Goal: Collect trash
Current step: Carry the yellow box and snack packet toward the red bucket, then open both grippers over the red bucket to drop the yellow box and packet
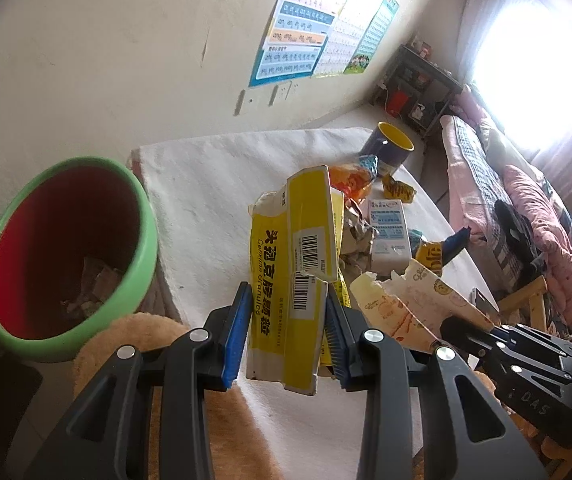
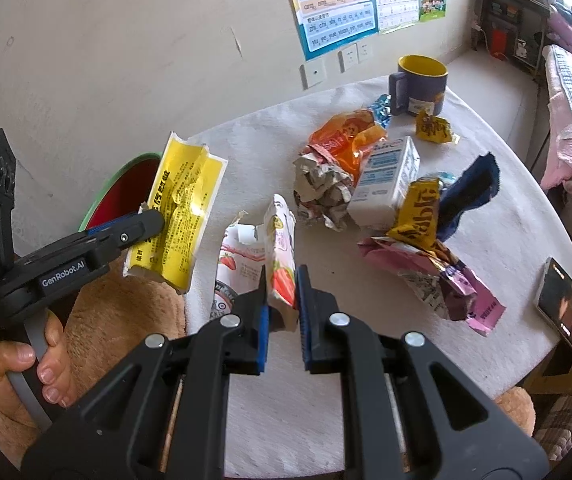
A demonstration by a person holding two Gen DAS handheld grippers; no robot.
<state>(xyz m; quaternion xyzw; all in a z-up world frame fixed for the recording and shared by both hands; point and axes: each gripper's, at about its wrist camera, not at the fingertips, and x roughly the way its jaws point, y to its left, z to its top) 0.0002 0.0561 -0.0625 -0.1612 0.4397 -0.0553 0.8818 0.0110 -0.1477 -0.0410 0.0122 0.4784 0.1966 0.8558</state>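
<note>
The left claw (image 1: 288,332) is closed on a flattened yellow box (image 1: 286,280), its blue pads pressing the two sides of the box. The box stands up between the pads, above the edge of the round surface (image 2: 486,240) with a white cloth. To the left of it, beside the surface and lower, is a bin (image 1: 70,256) with a green rim and red inside; some scraps lie at its bottom. In the right wrist view the yellow box hangs just in front of the bin rim.

The right claw (image 2: 282,300) grips a torn white wrapper with a strawberry print (image 2: 280,252). The wrapper is pinched at its lower end and stands up from the pads.

On the surface more trash is left: an orange bag (image 2: 342,140) lying on crumpled paper (image 2: 322,192), a white and blue carton (image 2: 386,176) just beside them, a yellow and brown wrapper (image 2: 418,216), a pink wrapper (image 2: 454,280) below it, a dark blue scrap (image 2: 470,188), and a small yellow wrapper (image 2: 432,126) near a blue mug (image 2: 420,86) with yellow inside. A phone (image 2: 564,308) lies near the right edge.

A hand (image 2: 34,372) holds the handle of the left claw over a tan plush cushion (image 2: 118,320). Posters (image 2: 334,4) hang on the wall behind, and a bed (image 1: 518,208) stands at the right.
</note>
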